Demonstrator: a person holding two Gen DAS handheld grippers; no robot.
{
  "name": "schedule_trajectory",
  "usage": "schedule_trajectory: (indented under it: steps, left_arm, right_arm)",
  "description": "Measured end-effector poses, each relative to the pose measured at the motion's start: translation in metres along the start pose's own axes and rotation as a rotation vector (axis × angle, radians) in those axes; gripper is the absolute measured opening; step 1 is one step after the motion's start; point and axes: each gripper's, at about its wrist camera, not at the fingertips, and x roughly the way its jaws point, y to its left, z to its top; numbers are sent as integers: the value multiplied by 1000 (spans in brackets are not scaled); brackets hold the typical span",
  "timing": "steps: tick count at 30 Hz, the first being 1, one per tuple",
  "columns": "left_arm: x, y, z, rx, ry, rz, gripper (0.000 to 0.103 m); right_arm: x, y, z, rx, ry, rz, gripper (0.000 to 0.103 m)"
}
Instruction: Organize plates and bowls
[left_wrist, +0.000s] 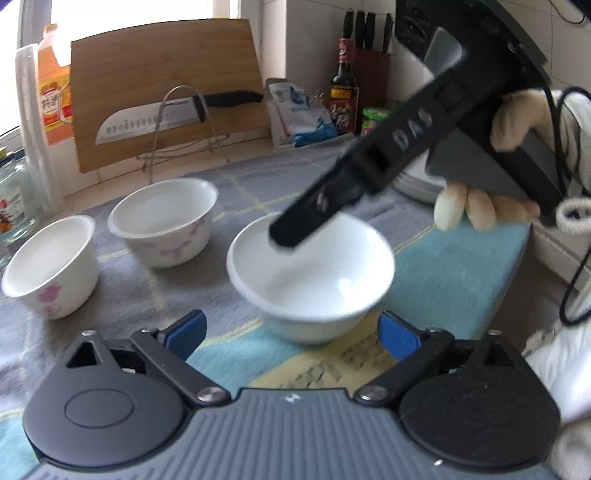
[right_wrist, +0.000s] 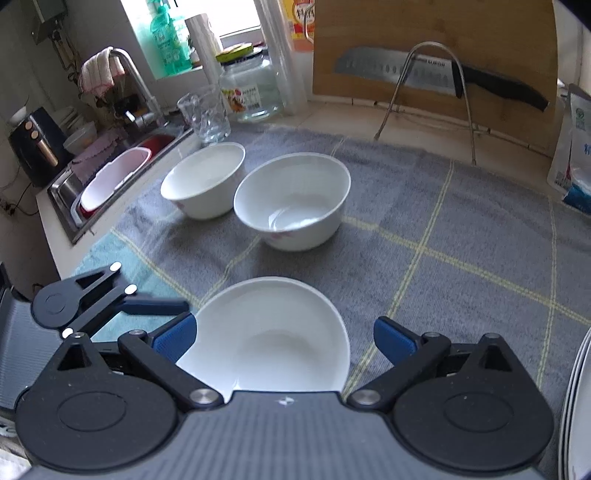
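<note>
A plain white bowl (left_wrist: 314, 273) sits on the grey and blue cloth (left_wrist: 258, 192), just ahead of my open left gripper (left_wrist: 291, 332). The same bowl (right_wrist: 266, 339) lies between the blue pads of my open right gripper (right_wrist: 284, 339), which reaches over its far rim in the left wrist view (left_wrist: 295, 229). Two white bowls with pink flowers stand to the left, one nearer (left_wrist: 51, 266) and one farther (left_wrist: 162, 221). In the right wrist view they sit ahead, side by side, one on the left (right_wrist: 203, 181) and one on the right (right_wrist: 291, 199). Neither gripper holds anything.
A cutting board (left_wrist: 166, 85) with a knife (left_wrist: 173, 114) on a wire rack leans at the back. Bottles, a knife block (left_wrist: 369, 70) and a bag (left_wrist: 303, 114) stand at the back right. A sink (right_wrist: 110, 177), a glass (right_wrist: 207, 114) and a jar (right_wrist: 251, 88) lie left. Stacked plates (right_wrist: 576, 406) sit at the right edge.
</note>
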Motion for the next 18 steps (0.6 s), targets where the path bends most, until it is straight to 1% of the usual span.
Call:
schedule_trajectory:
  steps: [4, 7, 9, 10, 12, 15, 18]
  left_arm:
    - [-13, 16, -10, -24, 24, 70, 99]
    - [-18, 34, -12, -64, 8, 161, 100]
    - [-17, 46, -9, -93, -9, 227, 100]
    - [-16, 51, -8, -104, -21, 246, 100]
    - [-10, 61, -3, -120, -34, 270, 100]
    - [1, 69, 7, -117, -48, 297, 100]
    - [11, 73, 13, -112, -62, 286, 100]
  right_arm:
    - [-2, 5, 9, -61, -27, -79, 103]
    - [-4, 9, 18, -113, -48, -106, 103]
    - [-4, 11, 25, -134, -62, -108, 103]
    - [-3, 11, 29, -138, -65, -103, 103]
    - [-1, 12, 37, -136, -69, -89, 103]
    - [1, 12, 47, -128, -73, -70, 103]
    - [6, 11, 55, -128, -73, -74, 103]
